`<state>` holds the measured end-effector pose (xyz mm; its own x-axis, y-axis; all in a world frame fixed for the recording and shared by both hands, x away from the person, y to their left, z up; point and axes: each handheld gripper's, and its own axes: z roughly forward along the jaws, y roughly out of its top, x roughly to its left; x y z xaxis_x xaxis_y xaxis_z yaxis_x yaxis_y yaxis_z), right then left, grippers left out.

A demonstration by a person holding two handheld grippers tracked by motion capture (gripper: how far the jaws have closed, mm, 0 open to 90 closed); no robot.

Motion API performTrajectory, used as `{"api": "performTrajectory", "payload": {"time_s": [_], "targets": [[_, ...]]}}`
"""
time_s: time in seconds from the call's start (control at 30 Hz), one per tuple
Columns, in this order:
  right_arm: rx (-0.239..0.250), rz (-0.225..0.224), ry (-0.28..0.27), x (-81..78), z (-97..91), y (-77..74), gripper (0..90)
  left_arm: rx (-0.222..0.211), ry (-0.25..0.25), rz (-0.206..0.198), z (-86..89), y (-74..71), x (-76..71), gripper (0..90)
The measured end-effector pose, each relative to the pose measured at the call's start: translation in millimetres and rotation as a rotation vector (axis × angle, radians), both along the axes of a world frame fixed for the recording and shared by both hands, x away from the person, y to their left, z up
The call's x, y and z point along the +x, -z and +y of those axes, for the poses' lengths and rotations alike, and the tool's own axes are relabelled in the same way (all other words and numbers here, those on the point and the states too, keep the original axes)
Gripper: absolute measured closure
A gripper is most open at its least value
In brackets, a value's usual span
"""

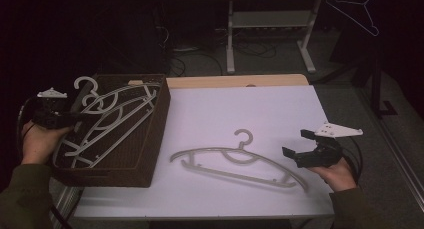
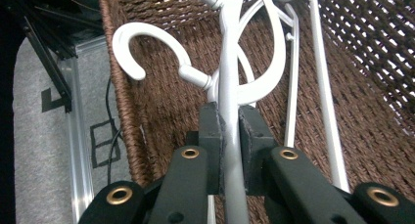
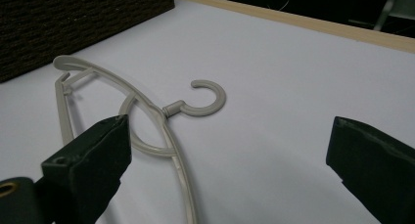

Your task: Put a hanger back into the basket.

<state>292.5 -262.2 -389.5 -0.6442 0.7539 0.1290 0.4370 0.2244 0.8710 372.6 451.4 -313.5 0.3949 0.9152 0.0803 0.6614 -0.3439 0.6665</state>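
Over on the left, the left tool is clamped tight on a white hanger, its two dark pads pressed against either side of the hanger's thin bar just below the curled hook. That hanger lies with others in a brown woven basket standing at the left edge of the bench, and in the high view the left tool sits at the basket's left rim, held by a hand in a dark green sleeve. The stacked hangers slant across the basket, their hooks toward its far left corner, one hook rising above the rim. The right tool is spread wide and holds nothing, its jaws standing well apart with bare white bench between them. In the high view the right tool hovers at the near right of the bench, just beside the right end of a grey hanger. This grey hanger lies flat on the white surface, between the basket and the right tool, with its hook pointing to the far side. Beyond the bench, a dim floor with cables and the pale legs of another table shows in the dark.
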Motion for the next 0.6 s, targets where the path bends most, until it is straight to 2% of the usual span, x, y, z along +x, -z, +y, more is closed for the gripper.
{"api": "performTrajectory", "payload": {"time_s": [0.13,0.17,0.33,0.37,0.53,0.6], "targets": [[-0.001,0.001,0.001,0.0,0.2,0.2,2.5,0.019,0.003,0.010,-2.0,3.2,4.8,82.3],[-0.002,0.000,0.001,0.1,0.2,0.2,2.5,0.016,0.008,0.029,-3.4,7.6,8.5,82.3],[0.000,0.000,0.002,0.0,-0.5,0.0,2.5,0.020,0.006,0.059,-5.8,16.7,12.4,82.2],[0.001,-0.001,0.006,-0.1,-0.8,0.1,2.4,0.015,0.008,0.073,-6.3,22.4,13.8,82.1],[0.001,-0.002,0.005,-0.2,-0.9,0.1,2.5,-0.014,-0.006,0.092,-3.4,31.6,13.1,81.8],[0.001,-0.001,0.005,-0.3,-0.7,0.1,2.5,-0.010,-0.001,0.098,-3.6,32.7,12.8,81.5]]}}
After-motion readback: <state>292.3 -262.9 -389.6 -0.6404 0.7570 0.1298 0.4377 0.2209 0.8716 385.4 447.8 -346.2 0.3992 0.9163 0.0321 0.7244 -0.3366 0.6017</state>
